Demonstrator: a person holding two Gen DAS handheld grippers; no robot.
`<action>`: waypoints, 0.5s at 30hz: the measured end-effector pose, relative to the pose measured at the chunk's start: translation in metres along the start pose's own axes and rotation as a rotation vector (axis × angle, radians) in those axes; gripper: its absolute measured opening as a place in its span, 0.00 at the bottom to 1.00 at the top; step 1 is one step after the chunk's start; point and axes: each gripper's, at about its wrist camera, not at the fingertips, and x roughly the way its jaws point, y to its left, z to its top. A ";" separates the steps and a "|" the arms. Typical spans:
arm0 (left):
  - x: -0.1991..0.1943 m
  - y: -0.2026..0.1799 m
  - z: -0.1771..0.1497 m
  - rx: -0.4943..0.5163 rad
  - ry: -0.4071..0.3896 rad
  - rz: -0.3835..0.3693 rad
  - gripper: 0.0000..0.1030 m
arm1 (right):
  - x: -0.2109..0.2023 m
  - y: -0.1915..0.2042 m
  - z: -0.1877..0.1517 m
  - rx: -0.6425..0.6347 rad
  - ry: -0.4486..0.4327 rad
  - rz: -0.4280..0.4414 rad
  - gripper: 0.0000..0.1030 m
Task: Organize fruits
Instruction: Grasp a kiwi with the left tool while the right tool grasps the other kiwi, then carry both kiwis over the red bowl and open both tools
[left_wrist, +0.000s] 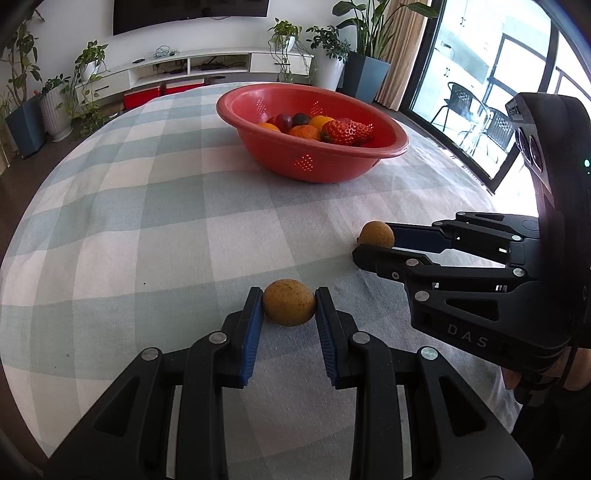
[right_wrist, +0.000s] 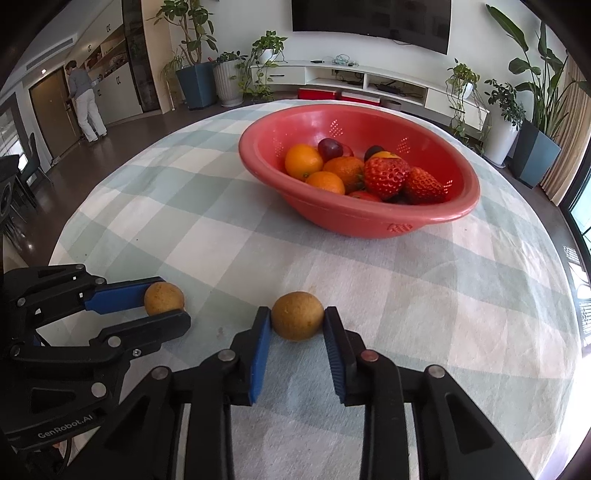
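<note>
My left gripper is shut on a small brown round fruit that rests on the checked tablecloth. My right gripper is shut on a second brown round fruit, also on the cloth. Each gripper shows in the other's view: the right gripper at the right with its fruit, the left gripper at the left with its fruit. A red colander bowl stands farther back and holds oranges, strawberries and dark plums.
The round table carries a pale green and white checked cloth. The red bowl stands beyond both grippers. Potted plants, a white TV console and a glass door ring the room. A person stands far back at the left.
</note>
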 end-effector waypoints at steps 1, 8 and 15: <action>0.000 0.000 0.000 0.001 0.001 0.001 0.26 | -0.002 -0.001 -0.001 0.006 -0.002 0.004 0.31; 0.000 -0.001 0.001 0.006 0.000 0.002 0.26 | -0.021 -0.011 -0.008 0.071 -0.036 0.046 0.30; -0.006 -0.003 0.015 0.022 -0.020 0.002 0.26 | -0.044 -0.037 -0.007 0.138 -0.078 0.048 0.30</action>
